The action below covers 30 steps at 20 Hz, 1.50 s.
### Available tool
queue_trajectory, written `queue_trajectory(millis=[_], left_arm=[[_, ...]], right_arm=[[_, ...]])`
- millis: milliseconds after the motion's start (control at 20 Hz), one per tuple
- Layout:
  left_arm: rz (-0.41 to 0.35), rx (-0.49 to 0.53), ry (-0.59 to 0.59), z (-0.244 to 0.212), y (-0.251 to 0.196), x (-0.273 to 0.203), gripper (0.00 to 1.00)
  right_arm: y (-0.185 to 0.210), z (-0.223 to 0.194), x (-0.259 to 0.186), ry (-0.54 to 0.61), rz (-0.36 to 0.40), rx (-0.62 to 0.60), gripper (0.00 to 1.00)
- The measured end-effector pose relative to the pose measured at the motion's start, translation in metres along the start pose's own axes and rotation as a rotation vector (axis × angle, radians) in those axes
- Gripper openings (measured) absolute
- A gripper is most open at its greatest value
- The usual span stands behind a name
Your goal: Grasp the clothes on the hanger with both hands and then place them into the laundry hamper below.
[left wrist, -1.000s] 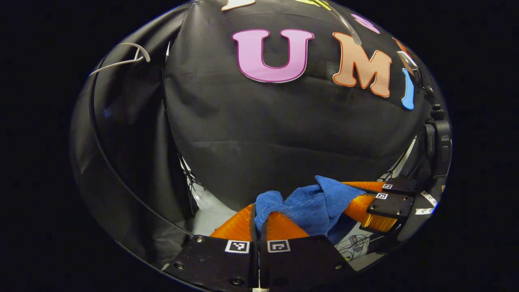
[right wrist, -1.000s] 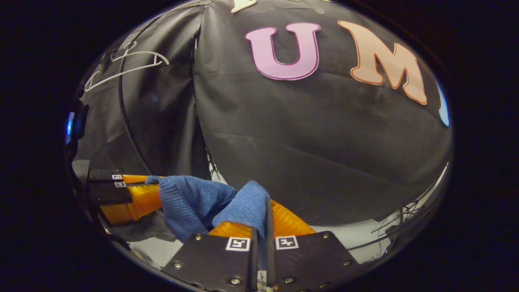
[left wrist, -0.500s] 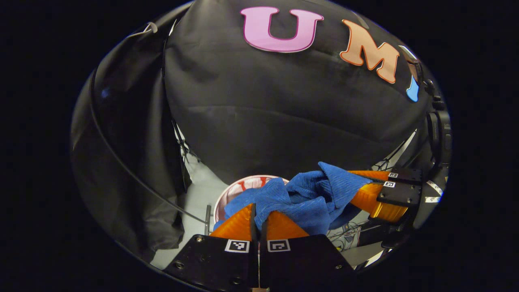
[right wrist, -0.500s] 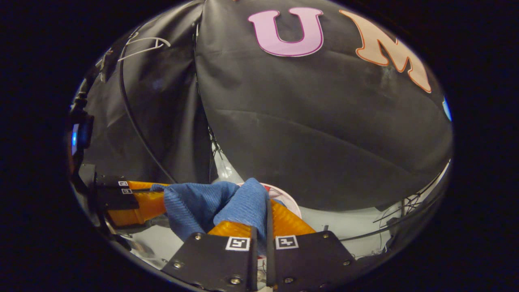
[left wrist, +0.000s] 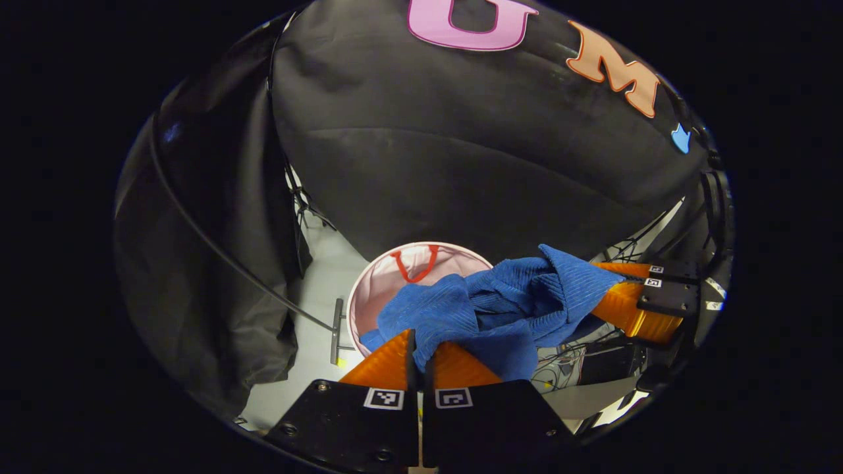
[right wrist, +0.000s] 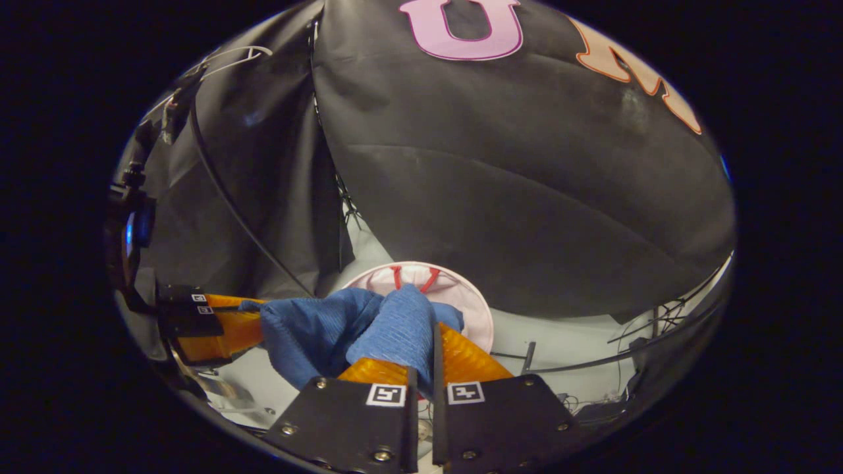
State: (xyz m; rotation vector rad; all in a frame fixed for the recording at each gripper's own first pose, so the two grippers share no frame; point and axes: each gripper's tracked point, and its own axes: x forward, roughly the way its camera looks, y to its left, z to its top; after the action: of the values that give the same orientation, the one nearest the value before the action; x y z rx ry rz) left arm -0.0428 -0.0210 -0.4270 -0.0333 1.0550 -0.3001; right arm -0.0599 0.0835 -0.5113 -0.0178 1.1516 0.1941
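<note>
The left gripper (left wrist: pixel 419 345) is pinching a fold of the blue garment (left wrist: pixel 500 313) between its 2 orange fingers (left wrist: pixel 388 359), which are lying closed together. The cloth is bunching across to the right gripper (left wrist: pixel 609 289), which is clamping its far end. Behind and below it, the pink laundry hamper (left wrist: pixel 395 270) with red handles is standing open on the pale floor (left wrist: pixel 316 283).

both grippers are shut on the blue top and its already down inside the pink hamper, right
Not quite. Both the left gripper and right gripper are shut on the blue top, but it is not inside the pink hamper: the left gripper view shows it held in the air above the hamper's open mouth.
</note>
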Motion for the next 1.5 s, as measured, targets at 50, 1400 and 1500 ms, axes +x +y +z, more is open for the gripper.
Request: queue_trajectory(millis=[50, 1400, 1500], left_arm=[[0.001, 0.001, 0.007, -0.002, 0.001, 0.001, 0.04], [0.016, -0.018, 0.051, -0.007, 0.005, -0.001, 0.17], [0.014, -0.014, 0.045, -0.006, 0.006, -0.002, 0.17]], right_arm=[[0.0, -0.004, 0.0, 0.006, 0.001, 0.0, 0.09], [0.003, -0.009, -0.003, 0.035, -0.014, 0.002, 0.17], [0.001, -0.005, -0.005, 0.026, -0.018, 0.009, 0.18]])
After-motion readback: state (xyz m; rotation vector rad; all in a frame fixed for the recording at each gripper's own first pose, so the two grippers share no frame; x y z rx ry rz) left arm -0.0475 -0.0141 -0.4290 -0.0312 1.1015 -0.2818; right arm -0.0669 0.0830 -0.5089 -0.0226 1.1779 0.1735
